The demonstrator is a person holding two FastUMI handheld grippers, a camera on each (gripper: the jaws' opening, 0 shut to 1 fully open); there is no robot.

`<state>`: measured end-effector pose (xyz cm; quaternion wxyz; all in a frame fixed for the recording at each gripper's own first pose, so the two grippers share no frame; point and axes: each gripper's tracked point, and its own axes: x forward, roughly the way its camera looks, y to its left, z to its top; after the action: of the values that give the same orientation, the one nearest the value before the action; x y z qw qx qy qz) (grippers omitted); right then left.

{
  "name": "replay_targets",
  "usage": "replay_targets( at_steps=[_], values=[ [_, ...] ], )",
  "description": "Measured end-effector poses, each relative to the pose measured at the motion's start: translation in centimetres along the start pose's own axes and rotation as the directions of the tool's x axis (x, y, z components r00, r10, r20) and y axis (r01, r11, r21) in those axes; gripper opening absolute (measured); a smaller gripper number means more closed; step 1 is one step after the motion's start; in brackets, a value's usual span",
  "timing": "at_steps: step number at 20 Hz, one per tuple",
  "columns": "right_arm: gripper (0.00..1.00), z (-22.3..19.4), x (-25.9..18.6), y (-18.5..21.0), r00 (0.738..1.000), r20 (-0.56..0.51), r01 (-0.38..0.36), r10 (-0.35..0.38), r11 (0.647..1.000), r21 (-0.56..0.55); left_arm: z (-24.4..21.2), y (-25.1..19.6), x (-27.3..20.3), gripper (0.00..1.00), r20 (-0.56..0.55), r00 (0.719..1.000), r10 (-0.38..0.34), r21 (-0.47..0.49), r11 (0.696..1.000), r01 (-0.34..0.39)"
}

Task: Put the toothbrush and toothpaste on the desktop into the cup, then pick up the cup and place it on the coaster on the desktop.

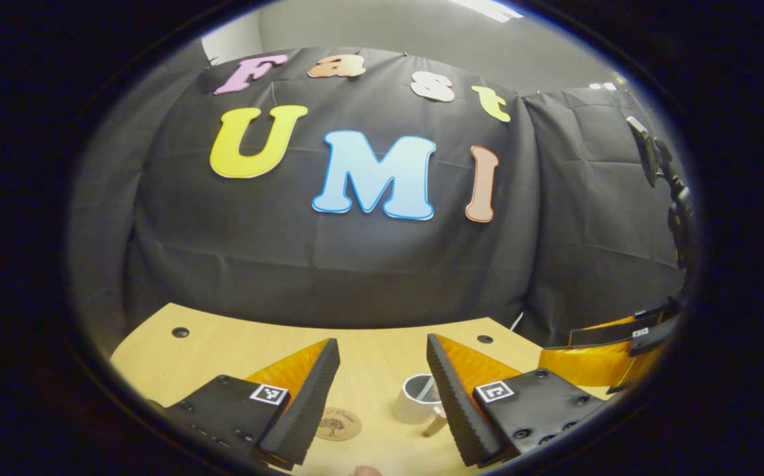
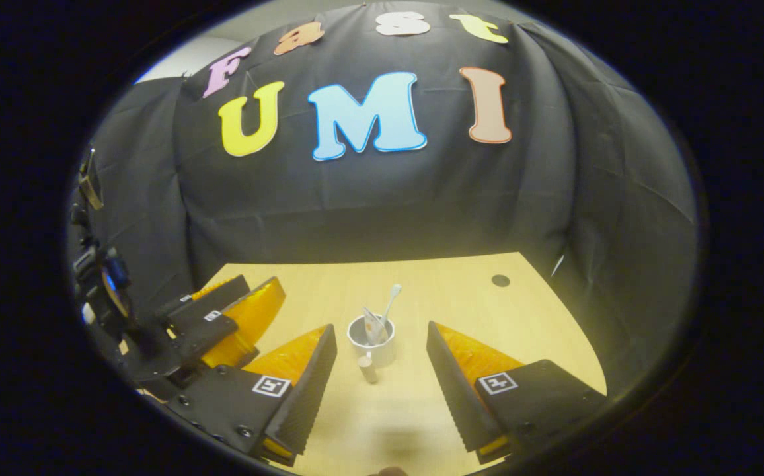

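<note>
A white cup (image 2: pixel 375 347) stands on the wooden desktop (image 2: pixel 461 297), its handle turned toward me. A white toothbrush (image 2: pixel 392 296) and a toothpaste tube (image 2: pixel 374 325) lean inside it. My right gripper (image 2: pixel 381 328) is open, its fingers on either side of the cup and short of it, with nothing between them. In the left gripper view the cup (image 1: pixel 415 396) shows partly behind one finger, with a round brown coaster (image 1: pixel 338 423) beside it on its left, apart from it. My left gripper (image 1: pixel 382 342) is open and empty above them; it also appears at the left as the left gripper (image 2: pixel 227 320).
The black cloth wall closes the desk's far edge. Small round holes (image 1: pixel 180 332) (image 2: pixel 500 280) sit near the desk's back corners. The right gripper's body (image 1: pixel 603 360) shows at the right. A dark mounted device (image 2: pixel 101 284) stands at the left edge.
</note>
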<state>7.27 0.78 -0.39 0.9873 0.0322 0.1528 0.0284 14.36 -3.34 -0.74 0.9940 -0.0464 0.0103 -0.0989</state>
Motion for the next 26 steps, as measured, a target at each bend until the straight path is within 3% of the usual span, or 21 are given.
replay_targets(
  at_steps=[7, 13, 16, 21, 26],
  values=[
    [0.88, -1.6, 3.7, 1.3, 0.992, -0.128, -0.004, 0.0, 0.999, -0.038, 1.3, 2.5, -2.8, 0.87, 0.012, 0.998, 0.064, -0.005, 0.998, -0.064],
    [0.88, -4.4, 6.9, 2.6, 0.963, -0.27, -0.038, 0.026, 0.998, -0.041, 2.6, 5.0, -4.4, 0.88, 0.035, 0.988, 0.154, 0.0, 0.988, -0.154],
    [0.88, -5.6, 8.6, 2.6, 0.94, -0.342, -0.019, 0.003, 0.999, -0.042, 2.9, 5.8, -4.8, 0.87, 0.032, 0.987, 0.156, 0.001, 0.988, -0.156],
    [0.88, -7.7, 10.6, 1.9, 0.882, -0.467, 0.045, -0.069, 0.997, -0.062, 2.4, 7.0, -5.1, 0.88, -0.008, 0.99, 0.139, -0.026, 0.99, -0.139],
    [0.88, -9.6, 12.3, 1.6, 0.819, -0.564, 0.059, -0.105, 0.993, -0.098, 2.1, 7.5, -4.7, 0.87, -0.022, 0.993, 0.115, -0.042, 0.992, -0.116]
  ],
)
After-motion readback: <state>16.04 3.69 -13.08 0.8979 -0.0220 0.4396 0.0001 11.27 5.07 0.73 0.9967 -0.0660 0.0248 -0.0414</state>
